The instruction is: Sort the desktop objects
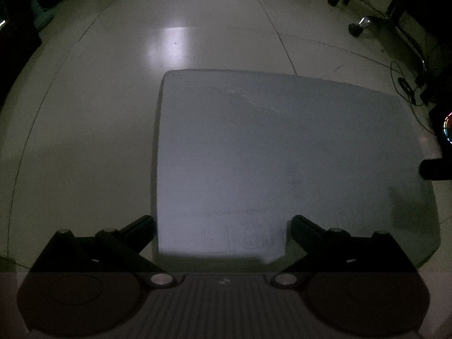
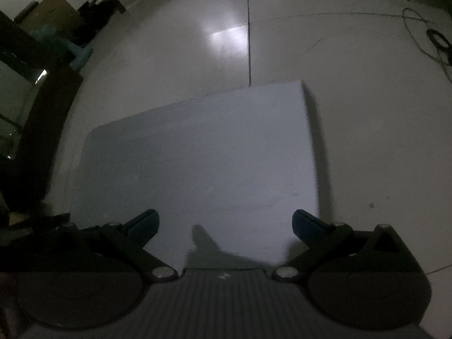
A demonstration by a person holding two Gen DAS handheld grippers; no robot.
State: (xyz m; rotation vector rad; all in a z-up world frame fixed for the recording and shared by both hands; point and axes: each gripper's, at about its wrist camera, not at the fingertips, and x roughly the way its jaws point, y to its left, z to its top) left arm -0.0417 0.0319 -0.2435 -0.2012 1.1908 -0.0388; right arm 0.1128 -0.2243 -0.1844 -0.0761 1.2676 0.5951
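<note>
The scene is dim. A pale grey-blue tabletop [image 1: 268, 155] fills the middle of the left wrist view and shows no objects on it. My left gripper [image 1: 223, 228] is open above its near left corner, with nothing between the fingers. The same tabletop [image 2: 203, 163] shows in the right wrist view. My right gripper [image 2: 226, 223] is open above its near edge, its blue-padded fingers [image 2: 305, 223] spread wide and empty. A dark part [image 1: 435, 169] pokes in at the right edge of the left wrist view.
A glossy tiled floor [image 1: 175, 42] with a bright light reflection surrounds the table. An office chair base with castors [image 1: 358, 25] and cables [image 1: 406, 87] lie at the far right. A cardboard box [image 2: 53, 8], furniture legs and a dark shelf [image 2: 42, 107] stand at the left.
</note>
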